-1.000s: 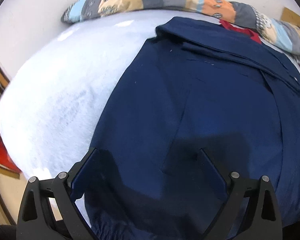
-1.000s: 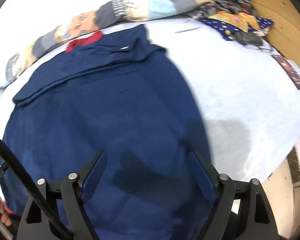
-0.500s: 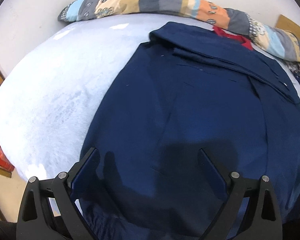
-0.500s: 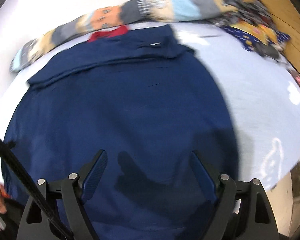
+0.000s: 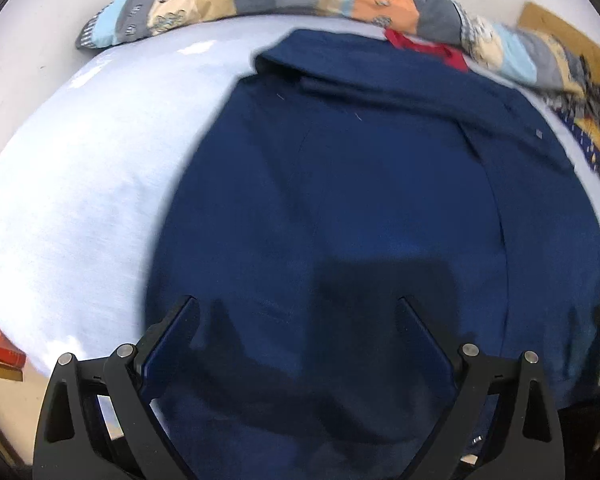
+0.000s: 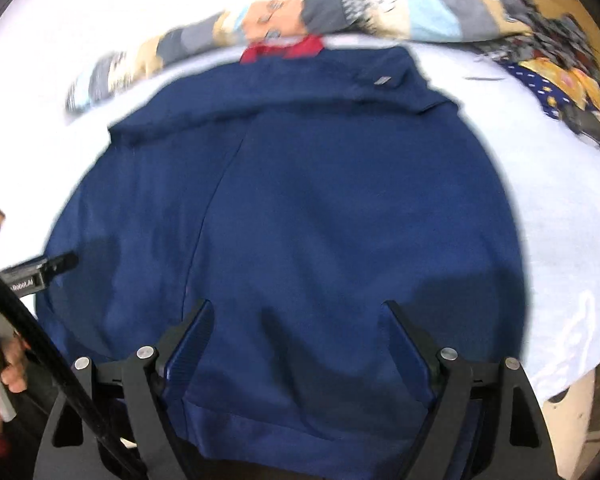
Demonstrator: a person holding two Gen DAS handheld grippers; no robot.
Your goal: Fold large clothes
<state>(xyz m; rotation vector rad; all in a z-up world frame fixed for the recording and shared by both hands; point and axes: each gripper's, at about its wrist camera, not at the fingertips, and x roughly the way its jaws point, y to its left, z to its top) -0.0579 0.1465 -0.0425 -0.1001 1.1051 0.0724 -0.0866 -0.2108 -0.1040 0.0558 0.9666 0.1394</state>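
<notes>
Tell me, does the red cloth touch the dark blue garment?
Touching. In the right wrist view the red cloth lies right against the far edge of the blue garment, with no white sheet showing between them.

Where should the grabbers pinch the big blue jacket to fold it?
Probably at the ribbed bottom hem of the blue jacket, coming from the near bed edge. It lies flat with its hem closest, under the open right gripper and left gripper. One near each hem corner could lift it toward the collar by the striped pillow.
</notes>
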